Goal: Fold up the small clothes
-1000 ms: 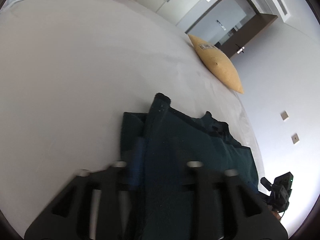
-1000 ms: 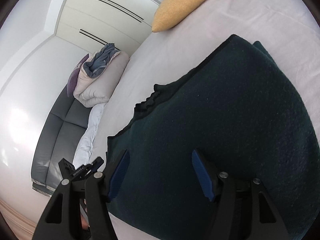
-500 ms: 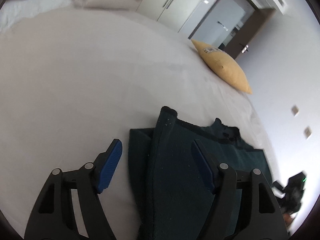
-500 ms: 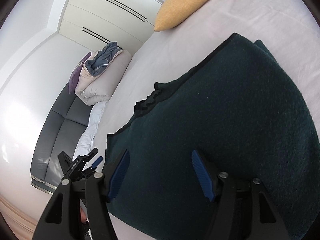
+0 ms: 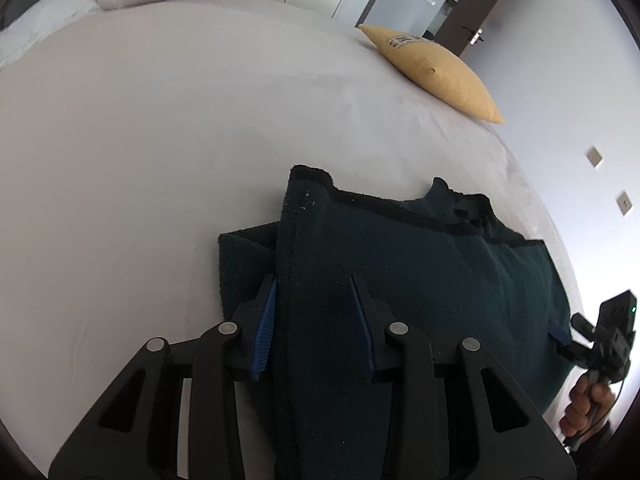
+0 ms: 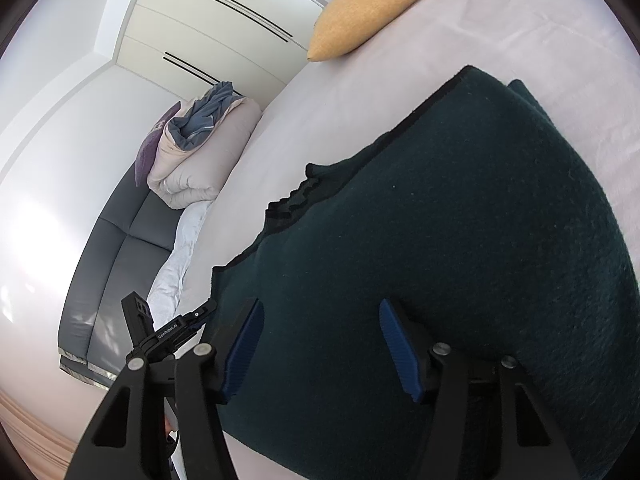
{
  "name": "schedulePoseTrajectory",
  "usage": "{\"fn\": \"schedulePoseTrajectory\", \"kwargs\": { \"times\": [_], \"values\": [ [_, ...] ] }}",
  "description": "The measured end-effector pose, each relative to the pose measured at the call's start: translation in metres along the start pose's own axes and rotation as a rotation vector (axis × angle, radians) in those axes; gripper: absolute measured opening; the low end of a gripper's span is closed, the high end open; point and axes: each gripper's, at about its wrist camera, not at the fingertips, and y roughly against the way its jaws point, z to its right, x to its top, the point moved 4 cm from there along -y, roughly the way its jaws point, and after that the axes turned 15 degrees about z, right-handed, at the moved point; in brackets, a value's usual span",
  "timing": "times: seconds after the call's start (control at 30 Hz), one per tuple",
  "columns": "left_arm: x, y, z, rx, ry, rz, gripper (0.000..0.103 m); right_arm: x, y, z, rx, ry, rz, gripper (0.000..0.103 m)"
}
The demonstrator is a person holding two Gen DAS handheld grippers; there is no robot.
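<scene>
A dark green knitted garment lies folded on the pale bed. Its black-trimmed edge faces away from me. My left gripper hangs low over the garment's left folded edge, jaws partly open, with the raised fold between the blue pads. My right gripper is open over the garment near its front edge, holding nothing. The right gripper also shows at the far right of the left wrist view, held by a hand.
A yellow cushion lies at the far side of the bed. A rolled beige duvet with a blue-grey cloth sits on a grey sofa. Wardrobe doors and a doorway stand behind.
My left gripper opened wide half a second ago, then narrowed around the garment's left fold. The left view swung upward. The right gripper stayed open and barely moved.
</scene>
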Motion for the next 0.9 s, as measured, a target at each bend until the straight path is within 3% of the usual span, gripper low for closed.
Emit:
{"fn": "schedulePoseTrajectory", "kwargs": {
  "times": [0.13, 0.33, 0.8, 0.9],
  "values": [
    [0.001, -0.006, -0.006, 0.013, 0.023, -0.021, 0.006, 0.0, -0.001, -0.003, -0.01, 0.008, -0.005, 0.064],
    [0.002, -0.004, -0.004, 0.048, -0.009, -0.001, 0.005, 0.001, -0.001, -0.006, -0.032, 0.018, -0.002, 0.064],
    [0.0, 0.006, -0.029, 0.076, 0.073, 0.036, 0.005, -0.002, -0.03, -0.024, -0.049, 0.083, -0.04, 0.062],
    [-0.001, 0.005, -0.027, 0.077, 0.063, 0.035, 0.006, -0.001, -0.036, -0.019, -0.069, 0.08, -0.048, 0.054]
  ]
}}
